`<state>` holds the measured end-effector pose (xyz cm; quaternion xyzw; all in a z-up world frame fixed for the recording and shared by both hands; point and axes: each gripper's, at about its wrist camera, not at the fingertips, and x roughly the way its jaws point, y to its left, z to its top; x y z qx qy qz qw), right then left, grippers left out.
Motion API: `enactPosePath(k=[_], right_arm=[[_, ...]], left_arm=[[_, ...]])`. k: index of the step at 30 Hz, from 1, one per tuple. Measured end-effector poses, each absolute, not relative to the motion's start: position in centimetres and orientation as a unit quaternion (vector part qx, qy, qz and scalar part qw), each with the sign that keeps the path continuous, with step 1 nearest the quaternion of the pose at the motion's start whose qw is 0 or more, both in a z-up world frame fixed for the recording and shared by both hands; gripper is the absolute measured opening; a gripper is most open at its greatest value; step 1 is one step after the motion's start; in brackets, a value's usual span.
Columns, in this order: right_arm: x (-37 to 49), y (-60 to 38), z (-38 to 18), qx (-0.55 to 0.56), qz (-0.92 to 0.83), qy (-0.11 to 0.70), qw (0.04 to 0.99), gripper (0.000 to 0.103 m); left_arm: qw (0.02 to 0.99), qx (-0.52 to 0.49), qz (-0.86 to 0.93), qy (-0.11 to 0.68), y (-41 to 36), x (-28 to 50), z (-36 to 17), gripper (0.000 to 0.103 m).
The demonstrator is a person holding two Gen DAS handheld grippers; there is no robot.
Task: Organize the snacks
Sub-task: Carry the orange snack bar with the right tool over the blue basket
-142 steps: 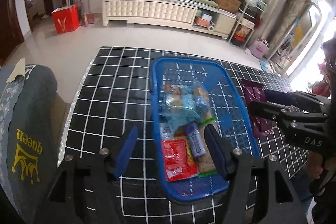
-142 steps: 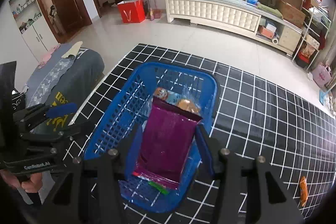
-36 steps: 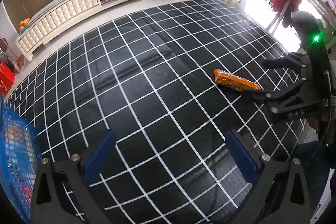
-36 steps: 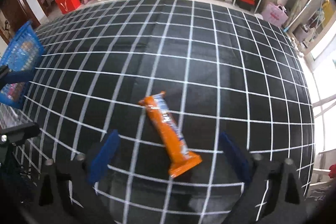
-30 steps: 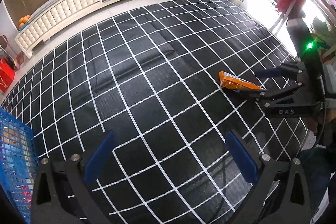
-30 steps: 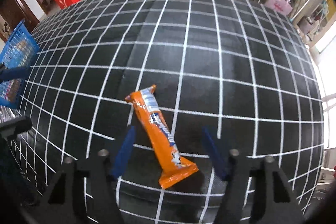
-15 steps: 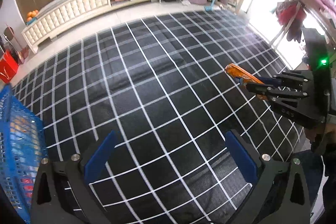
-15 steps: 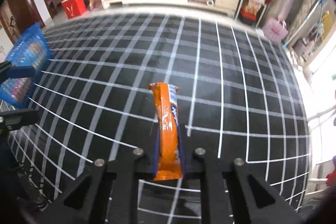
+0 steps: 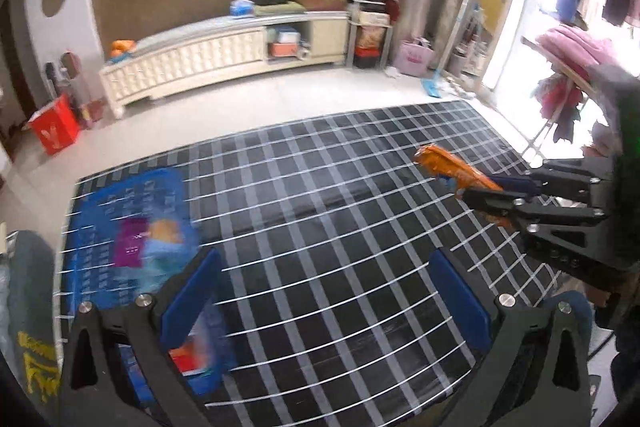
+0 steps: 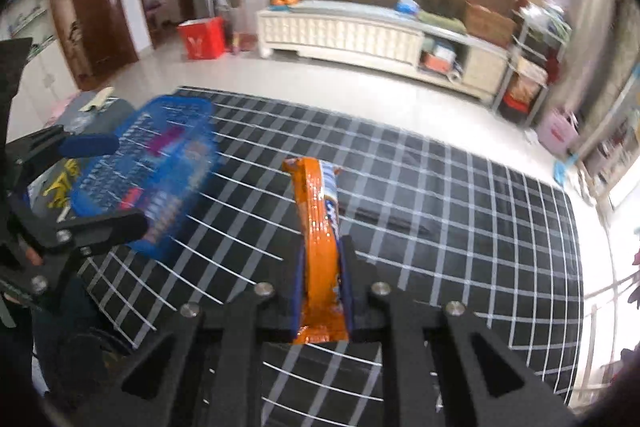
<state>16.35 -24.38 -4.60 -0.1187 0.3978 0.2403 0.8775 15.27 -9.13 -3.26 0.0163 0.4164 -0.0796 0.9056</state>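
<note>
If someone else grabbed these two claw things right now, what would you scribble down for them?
Right gripper: shut on the orange snack bar, held up off the checked table.
Left gripper: open, holding nothing.
Blue basket: at the table's left end, with a purple packet and other snacks already in it.
Left to do: carry the bar over and drop it into the basket. No other loose snacks show on the table.

One orange snack bar [image 10: 319, 227], one blue basket [image 9: 92, 227] (several snacks inside).
</note>
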Motion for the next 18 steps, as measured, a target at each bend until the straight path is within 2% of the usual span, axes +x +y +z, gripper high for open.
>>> enactPosePath(k=[10,18], right_arm=[[13.3,-12.7,-2.1,-0.156,0.292,0.376,0.865,0.020],[12.6,-5.4,-4.1,-0.198,0.305,0.394,0.844,0.020]], left_arm=[[0.912,-0.011,0.001,0.410,2.5,10.4,-1.7,0.103],[0.907,-0.037,0.043,0.417,9.3,8.3,-3.4,0.103]])
